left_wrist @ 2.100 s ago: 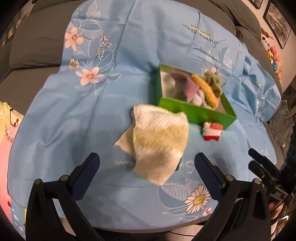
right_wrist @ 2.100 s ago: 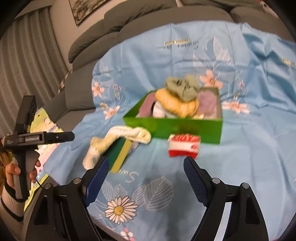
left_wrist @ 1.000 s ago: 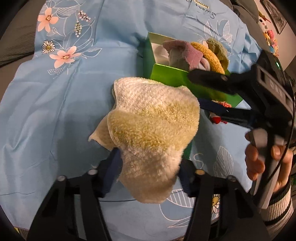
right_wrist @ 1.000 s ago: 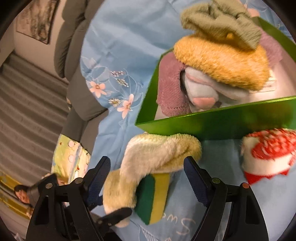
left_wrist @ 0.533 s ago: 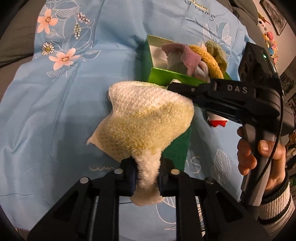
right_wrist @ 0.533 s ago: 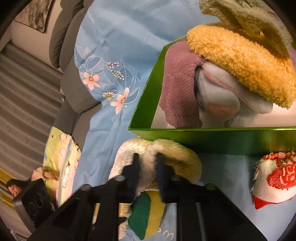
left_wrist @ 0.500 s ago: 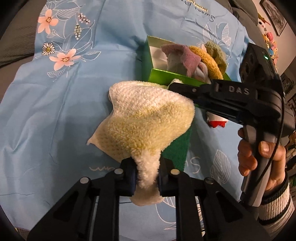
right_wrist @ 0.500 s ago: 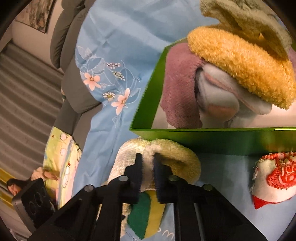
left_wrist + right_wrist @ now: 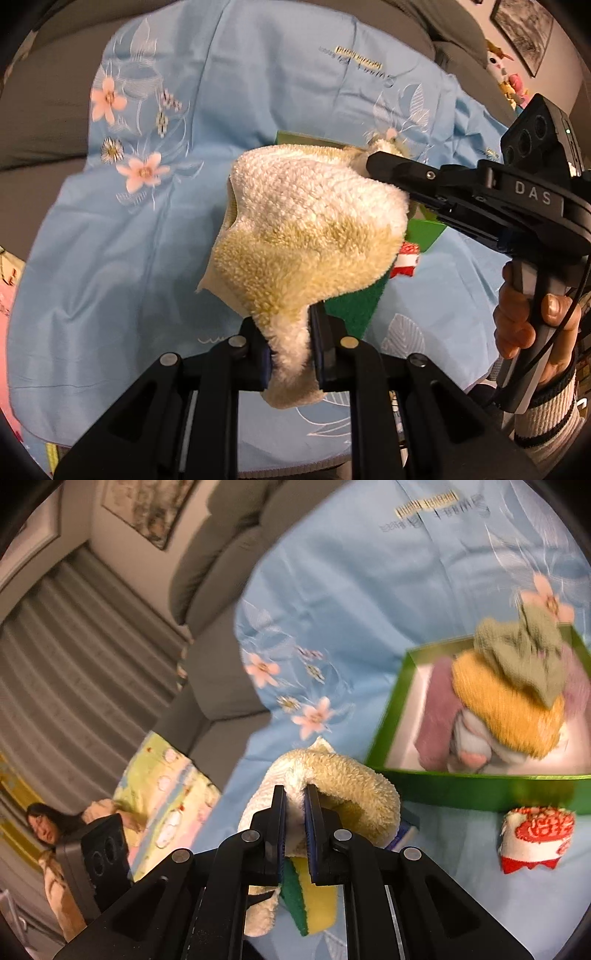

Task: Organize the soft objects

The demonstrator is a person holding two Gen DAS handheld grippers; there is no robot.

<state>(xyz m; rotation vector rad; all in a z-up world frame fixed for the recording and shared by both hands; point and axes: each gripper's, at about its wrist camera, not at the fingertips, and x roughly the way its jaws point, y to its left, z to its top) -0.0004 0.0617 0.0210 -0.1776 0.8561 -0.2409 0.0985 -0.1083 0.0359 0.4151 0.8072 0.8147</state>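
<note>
Towel [image 9: 310,236], cream-and-yellow terry, held off the blue floral sheet [image 9: 110,258] between two grips. The left hand-held gripper [image 9: 291,354] is clamped on its near, drooping corner; the right hand-held gripper [image 9: 294,830] is pinched tight on the far edge, fabric bunched between the pads, which show in the left view as a black arm reaching in from the right. The towel's long axis runs from the near corner up and away toward the green box [image 9: 461,786], sagging slightly in the middle. A green-and-yellow sponge [image 9: 310,904] sits under the cloth, seemingly caught in its folds.

Likely hazards, judged from this arrangement: the sponge may ride along with the towel and drop out partway, landing outside the box; the box is already heaped with an orange cloth [image 9: 506,716] and an olive one [image 9: 524,653], so a bulky towel could spill over the rim. The small red-and-white cloth [image 9: 535,834] lies on the sheet just in front of the box, and a trailing towel corner could drag it.
</note>
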